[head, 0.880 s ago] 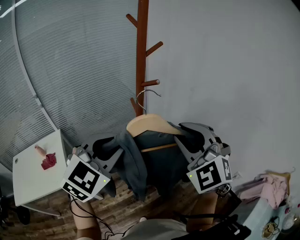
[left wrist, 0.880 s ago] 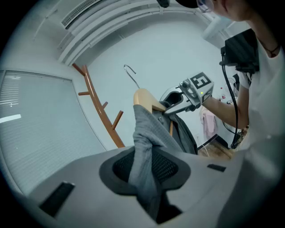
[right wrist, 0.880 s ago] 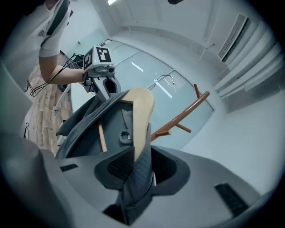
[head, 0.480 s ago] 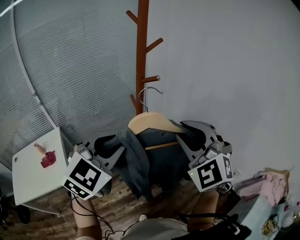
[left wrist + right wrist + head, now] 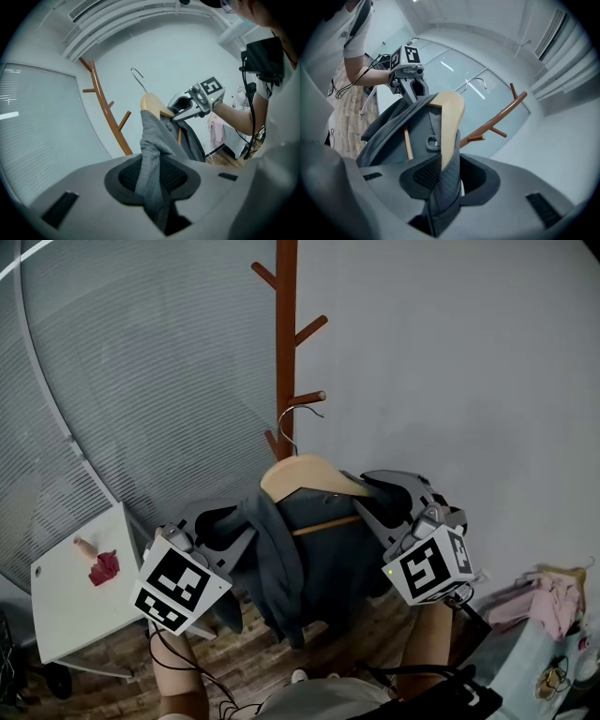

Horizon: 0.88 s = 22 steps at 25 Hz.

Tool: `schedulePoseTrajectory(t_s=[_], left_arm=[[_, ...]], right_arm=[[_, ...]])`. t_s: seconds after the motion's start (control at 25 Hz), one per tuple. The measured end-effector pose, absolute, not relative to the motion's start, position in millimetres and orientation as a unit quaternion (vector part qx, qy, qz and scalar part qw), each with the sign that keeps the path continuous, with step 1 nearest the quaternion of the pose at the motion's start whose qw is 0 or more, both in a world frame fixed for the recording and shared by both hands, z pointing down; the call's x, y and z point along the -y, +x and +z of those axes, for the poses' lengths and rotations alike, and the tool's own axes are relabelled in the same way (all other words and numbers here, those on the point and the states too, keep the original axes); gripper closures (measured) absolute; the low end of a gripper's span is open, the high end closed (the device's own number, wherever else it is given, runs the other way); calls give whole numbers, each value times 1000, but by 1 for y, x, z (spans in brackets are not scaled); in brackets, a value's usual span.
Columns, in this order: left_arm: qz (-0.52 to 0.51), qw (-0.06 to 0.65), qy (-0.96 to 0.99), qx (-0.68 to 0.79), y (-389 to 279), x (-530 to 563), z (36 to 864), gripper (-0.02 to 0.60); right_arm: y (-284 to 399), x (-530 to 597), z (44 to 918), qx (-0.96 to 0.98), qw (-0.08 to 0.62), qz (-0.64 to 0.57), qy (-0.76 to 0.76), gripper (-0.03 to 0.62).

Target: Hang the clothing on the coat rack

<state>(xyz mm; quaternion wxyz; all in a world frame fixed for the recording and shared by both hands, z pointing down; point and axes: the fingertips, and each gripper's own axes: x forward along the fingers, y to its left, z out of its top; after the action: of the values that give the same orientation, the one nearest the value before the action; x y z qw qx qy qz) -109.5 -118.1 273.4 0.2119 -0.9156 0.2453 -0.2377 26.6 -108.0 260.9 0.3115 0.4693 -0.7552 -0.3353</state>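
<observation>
Grey jacket (image 5: 328, 549) looks floppy; my left gripper (image 5: 152, 176) pinches its cloth, right gripper (image 5: 445, 176) clamps the stiff hanger (image 5: 305, 474) end, probably the steadier hold.

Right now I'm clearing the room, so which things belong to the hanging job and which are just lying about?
Job: grey garment, wooden hanger, coat rack, left claw, right claw.
Lying about: white table, red cloth, pink clothes.
</observation>
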Motion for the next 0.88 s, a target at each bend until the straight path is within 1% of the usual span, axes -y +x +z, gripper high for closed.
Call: schedulePoseTrajectory(t_s=[0.2, 0.44, 0.88], left_arm=[[-240, 197, -924, -225, -112, 134, 274, 489], [-247, 178, -929, -212, -102, 150, 273, 489], [-266, 148, -921, -242, -66, 173, 277, 491]], right_arm=[[24, 123, 261, 757, 321, -328, 465, 474], [34, 139, 261, 771, 315, -318, 454, 474], [69, 175, 266, 802, 302, -319, 404, 474]])
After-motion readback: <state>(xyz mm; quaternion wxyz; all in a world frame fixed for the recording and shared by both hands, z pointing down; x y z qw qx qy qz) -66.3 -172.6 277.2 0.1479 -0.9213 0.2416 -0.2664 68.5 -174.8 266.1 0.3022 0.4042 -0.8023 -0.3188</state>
